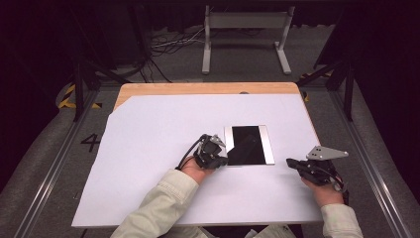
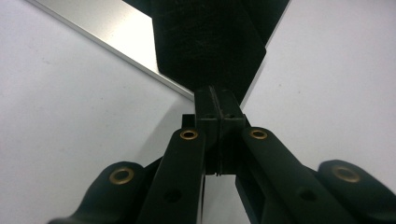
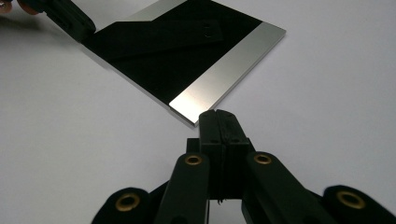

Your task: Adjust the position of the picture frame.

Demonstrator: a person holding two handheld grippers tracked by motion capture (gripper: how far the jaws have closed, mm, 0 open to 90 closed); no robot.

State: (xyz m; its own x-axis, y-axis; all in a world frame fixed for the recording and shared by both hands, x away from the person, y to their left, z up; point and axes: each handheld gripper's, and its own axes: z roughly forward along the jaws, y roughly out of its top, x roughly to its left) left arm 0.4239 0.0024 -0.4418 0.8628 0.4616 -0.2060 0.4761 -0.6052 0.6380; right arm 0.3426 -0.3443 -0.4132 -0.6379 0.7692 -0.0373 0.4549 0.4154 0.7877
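On the white sheet covering the bench [image 1: 148, 148], a flat plate [image 1: 249, 145] with a black middle and silver side strips lies right of centre. The left hand-held gripper [image 1: 221, 157] sits at the plate's near left corner, jaws pressed together, their tips at the black surface's edge; whether they touch it I cannot tell. The right hand-held gripper [image 1: 292, 162] rests just right of the plate, near its near right corner, jaws likewise pressed together and pinching nothing.
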